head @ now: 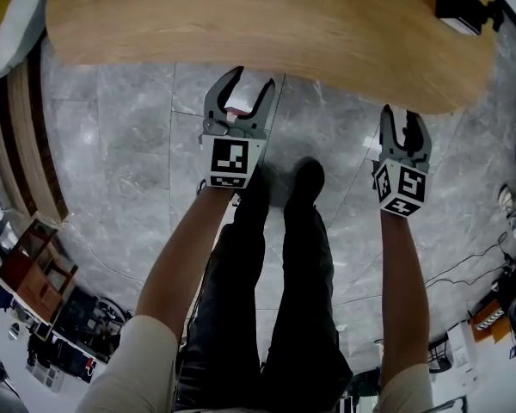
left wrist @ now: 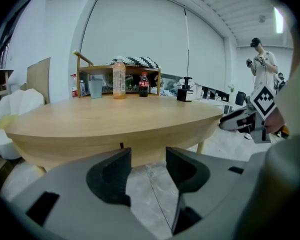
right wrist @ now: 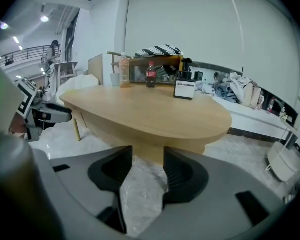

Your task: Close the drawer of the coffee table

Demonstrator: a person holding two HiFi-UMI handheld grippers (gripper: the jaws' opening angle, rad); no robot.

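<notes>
Off the coffee table's (head: pixel 258 33) left end sat a white bundle (left wrist: pixel 12 111) and, nearer the person, a run of curved wooden slats (head: pixel 26 136), so that side was crowded. In front of the table's long curved edge, the grey marble floor (head: pixel 129 144) lay open right back to the person's two dark shoes (head: pixel 308 175). The left gripper (head: pixel 254 76) hovered near that edge with its jaws spread apart and nothing between them. Only floor and the table's side band (left wrist: pixel 140 144) showed through the gap in its own view. That band ran smooth but for one small dark notch (left wrist: pixel 121 145) just left of the gap, and I couldn't tell where the drawer front began or ended on it. On the tabletop, counting from the left end, stood one cup (left wrist: pixel 95 88), one orange bottle (left wrist: pixel 119 78), one dark cola bottle (left wrist: pixel 144 84) and one black pump dispenser (left wrist: pixel 184 90). That made two bottles in all, with one wooden rack (left wrist: pixel 117 70) behind them. The right gripper (head: pixel 402 113) hung near the table's right-hand curve, jaws likewise wide and empty, with the table's rim straight ahead beyond them. Two grippers, one table. Past the table's right end, cables (head: pixel 464 269) trailed over the floor.
</notes>
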